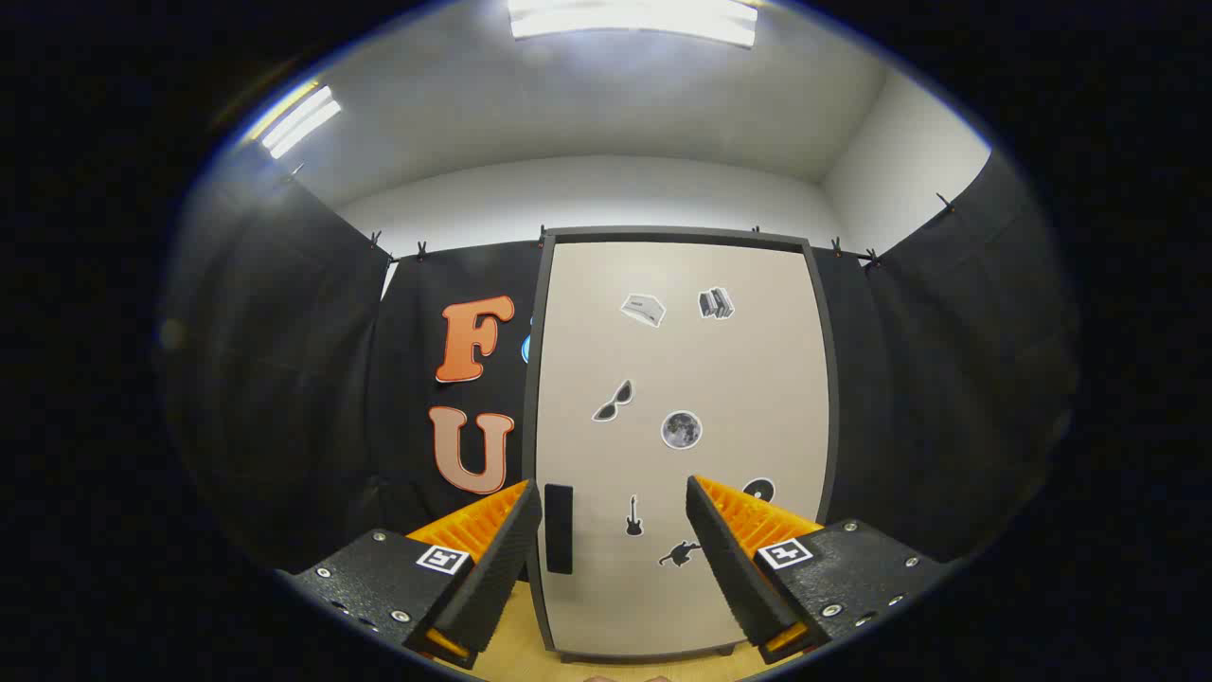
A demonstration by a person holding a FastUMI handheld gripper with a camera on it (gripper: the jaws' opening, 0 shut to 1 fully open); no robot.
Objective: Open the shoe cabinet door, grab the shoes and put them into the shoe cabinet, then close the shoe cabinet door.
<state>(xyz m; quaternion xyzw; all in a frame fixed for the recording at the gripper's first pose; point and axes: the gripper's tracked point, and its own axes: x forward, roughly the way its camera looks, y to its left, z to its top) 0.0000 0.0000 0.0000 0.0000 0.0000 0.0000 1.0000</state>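
Gripper (614, 530): fingers spread wide, holding nothing.
Shoe cabinet door (682, 445): one, closed, standing upright straight ahead of the fingers, beyond their tips.
Handle (559, 529): one dark vertical bar near the door's left edge, long axis up-down, just right of the left finger; the opening move probably turns on this.
Stickers on door: seven.
Floor (516, 654): wooden.

Bright ceiling lights (632, 19), perhaps slight edge warping
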